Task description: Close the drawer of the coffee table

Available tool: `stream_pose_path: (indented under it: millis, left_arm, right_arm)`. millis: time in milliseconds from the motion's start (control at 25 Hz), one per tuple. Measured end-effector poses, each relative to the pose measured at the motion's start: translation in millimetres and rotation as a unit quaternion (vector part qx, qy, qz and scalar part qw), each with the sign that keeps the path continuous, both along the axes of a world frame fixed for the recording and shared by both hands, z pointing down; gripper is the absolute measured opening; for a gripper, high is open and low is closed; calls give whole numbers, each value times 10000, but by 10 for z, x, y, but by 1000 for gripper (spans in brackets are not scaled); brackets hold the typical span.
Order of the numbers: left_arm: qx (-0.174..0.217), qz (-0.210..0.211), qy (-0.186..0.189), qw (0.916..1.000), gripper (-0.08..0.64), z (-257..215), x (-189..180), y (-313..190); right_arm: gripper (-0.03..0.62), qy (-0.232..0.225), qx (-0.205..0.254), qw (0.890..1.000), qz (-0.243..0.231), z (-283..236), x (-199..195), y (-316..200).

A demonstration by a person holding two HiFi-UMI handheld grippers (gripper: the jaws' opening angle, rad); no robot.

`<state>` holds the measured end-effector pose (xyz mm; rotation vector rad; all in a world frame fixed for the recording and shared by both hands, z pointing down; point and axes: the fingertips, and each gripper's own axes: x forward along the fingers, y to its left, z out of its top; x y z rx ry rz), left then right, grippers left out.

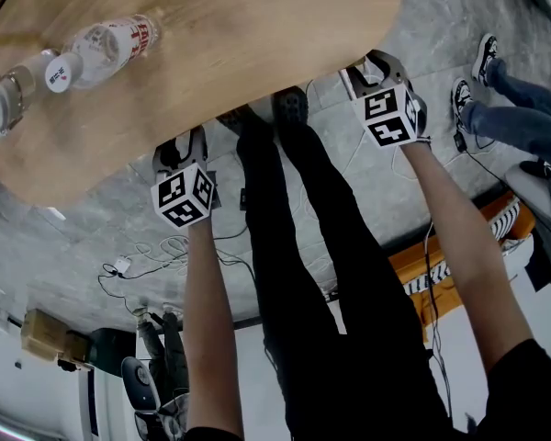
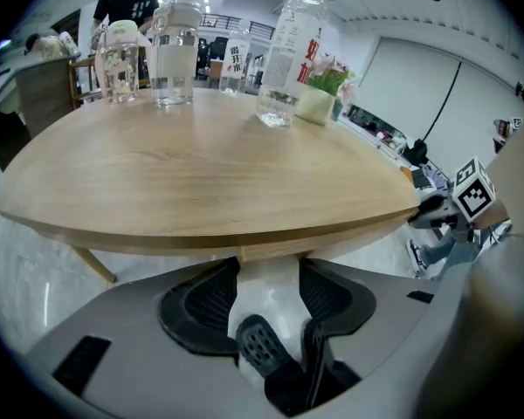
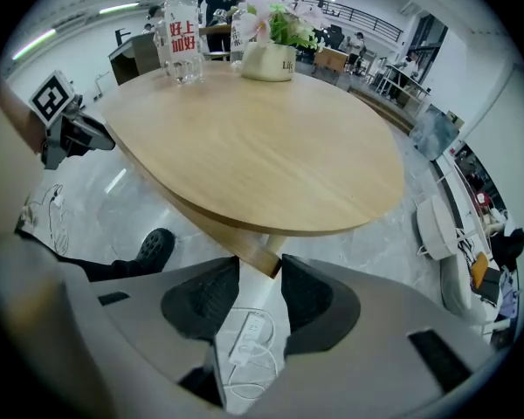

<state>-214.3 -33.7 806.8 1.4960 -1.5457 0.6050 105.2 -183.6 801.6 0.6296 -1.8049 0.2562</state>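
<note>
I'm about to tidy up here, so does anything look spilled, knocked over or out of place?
Nothing is spilled or toppled: the bottles stand upright on the coffee table. The one untidy thing is a power strip with loose white cable lying on the floor beside the table.

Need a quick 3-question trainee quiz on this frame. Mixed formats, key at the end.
1. True or false: the left claw is clamped on a bottle.
2. Looking through the right claw, what lies on the floor beyond it? A) a white power strip with its cable B) a cup C) a book
3. In the head view, which claw is nearer the bottles on the table?

Key: 1. False. It is open and holds nothing. 2. A. 3. The left claw.
</note>
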Motion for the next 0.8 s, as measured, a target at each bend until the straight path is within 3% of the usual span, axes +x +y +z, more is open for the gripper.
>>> stream_pose_path:
  millis: [320,480,800]
  left_arm:
    - [83,-46,-28,10000,231,8,-61,-119]
    - [12,-380,-56,9993,162,-44,-124,-23]
    - [-29,-295,-94,9995,141,-309,11,149]
  right_arm:
    - [147,-82,18,9998,175,-4,-54,-124]
    - [143,-117,3,9994,337,-73,-20,-94]
    - [54,-249,275,9985,407,-428,36,-60]
